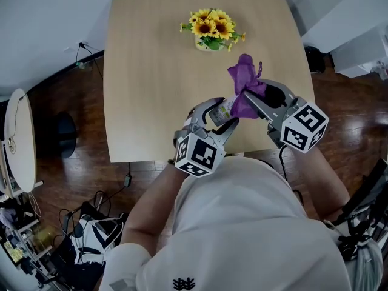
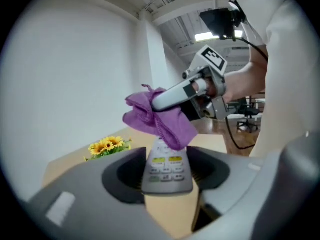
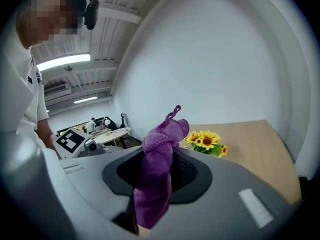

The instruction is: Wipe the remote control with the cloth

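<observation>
— Pale wooden worktop (image 1: pixel 151 71) below you, sunflowers (image 1: pixel 212 29) at its far side. Where's the remote control (image 2: pixel 167 166)?
— Clamped in your left tool (image 1: pixel 225 123), over the near edge. Your right tool (image 1: pixel 250 99) pinches the purple cloth (image 1: pixel 245 80), which lies against the remote's far end.

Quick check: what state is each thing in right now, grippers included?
Remote: held off the table in the left gripper, buttons up.
Cloth: bunched, clamped in the right gripper, draped over the remote's far end.
Left gripper: shut on remote.
Right gripper: shut on cloth.
Flowers: upright on the table.
</observation>
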